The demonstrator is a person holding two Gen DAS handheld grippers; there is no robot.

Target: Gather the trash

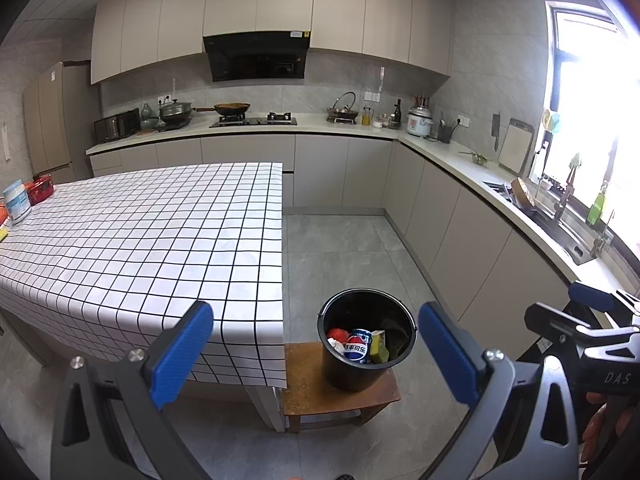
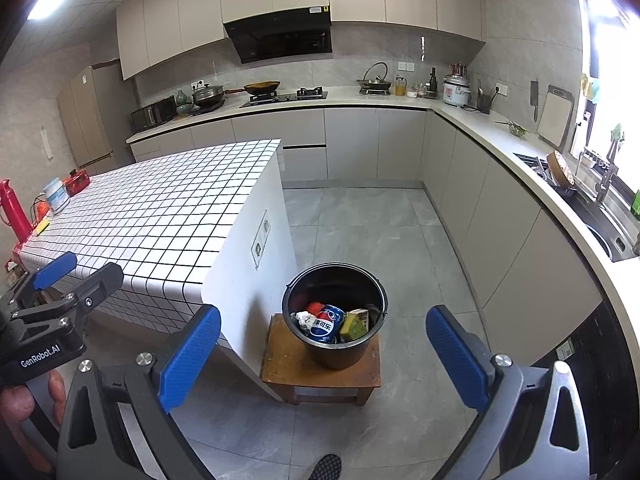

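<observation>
Trash in bucket (image 2: 335,344) — Pepsi can (image 2: 326,323)

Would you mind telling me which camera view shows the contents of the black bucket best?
The right wrist view: it looks more steeply into the black bucket, showing the Pepsi can, white crumpled scrap, red item and yellow-green carton. The left wrist view shows the same contents, but smaller and shallower.
</observation>
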